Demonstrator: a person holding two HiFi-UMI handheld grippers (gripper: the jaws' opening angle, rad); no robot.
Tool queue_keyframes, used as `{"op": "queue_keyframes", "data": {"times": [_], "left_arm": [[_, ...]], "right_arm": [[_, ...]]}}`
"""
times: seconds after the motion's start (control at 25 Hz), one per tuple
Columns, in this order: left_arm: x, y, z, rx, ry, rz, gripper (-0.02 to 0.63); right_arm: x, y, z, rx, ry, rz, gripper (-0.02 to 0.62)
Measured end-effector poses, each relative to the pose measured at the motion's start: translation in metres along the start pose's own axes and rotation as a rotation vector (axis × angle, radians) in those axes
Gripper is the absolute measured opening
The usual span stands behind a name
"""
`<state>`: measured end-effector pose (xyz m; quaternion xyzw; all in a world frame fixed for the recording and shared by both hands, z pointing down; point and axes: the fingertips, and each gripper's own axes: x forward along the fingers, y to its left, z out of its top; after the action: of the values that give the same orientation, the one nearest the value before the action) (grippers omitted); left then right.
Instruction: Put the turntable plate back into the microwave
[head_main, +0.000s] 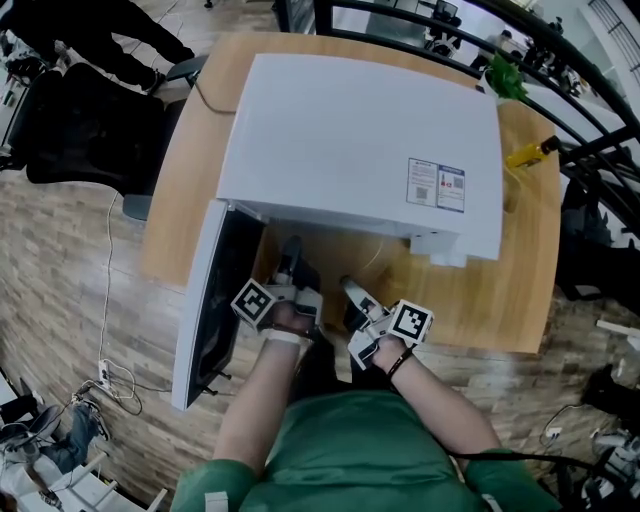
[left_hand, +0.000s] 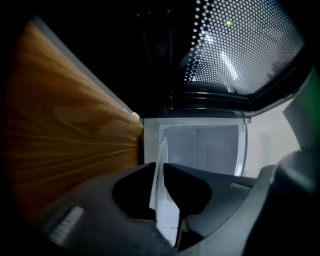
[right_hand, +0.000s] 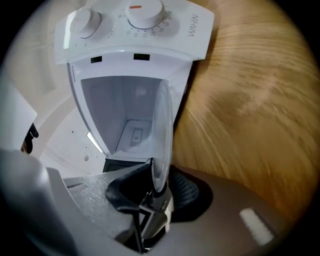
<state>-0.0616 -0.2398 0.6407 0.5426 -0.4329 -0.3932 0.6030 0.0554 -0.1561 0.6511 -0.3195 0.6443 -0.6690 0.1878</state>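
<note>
The plate is clear glass. It stands on edge between both sets of fingers, just short of the cavity that opens straight beyond them. It is likely heavy for its size, stiff, slick and breakable, so the thick rim at opposite sides looks the place to hold it, and it should lie flat before being let go. The left gripper has its fingers nearly together, clamped on the rim. The right gripper stands wider than the glass, and the rim sits between its fingers against one pad, not squeezed. The door hangs open outside the left fingers. Under both grippers a wooden table bears the microwave, with plank floor and a black chair around it.
</note>
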Motion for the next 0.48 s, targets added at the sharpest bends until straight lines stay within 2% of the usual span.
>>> {"op": "queue_keyframes", "data": {"times": [0.08, 0.16, 0.28, 0.36, 0.48], "left_arm": [[0.0, 0.0, 0.0, 0.002, -0.001, 0.002, 0.054], [0.001, -0.002, 0.001, 0.017, 0.007, 0.007, 0.054], [0.005, -0.005, -0.002, 0.081, 0.053, 0.015, 0.054], [0.003, -0.003, -0.007, 0.132, 0.097, 0.034, 0.133], [-0.002, -0.002, -0.018, 0.159, 0.14, 0.036, 0.158]], "right_arm": [[0.004, -0.003, -0.001, 0.021, 0.0, -0.02, 0.102], [0.005, -0.004, 0.001, 0.049, -0.011, -0.029, 0.048], [0.005, 0.001, 0.011, 0.074, -0.052, -0.002, 0.041], [0.005, 0.001, 0.019, 0.079, -0.075, 0.002, 0.04], [0.007, 0.0, 0.029, 0.085, -0.092, -0.005, 0.04]]}}
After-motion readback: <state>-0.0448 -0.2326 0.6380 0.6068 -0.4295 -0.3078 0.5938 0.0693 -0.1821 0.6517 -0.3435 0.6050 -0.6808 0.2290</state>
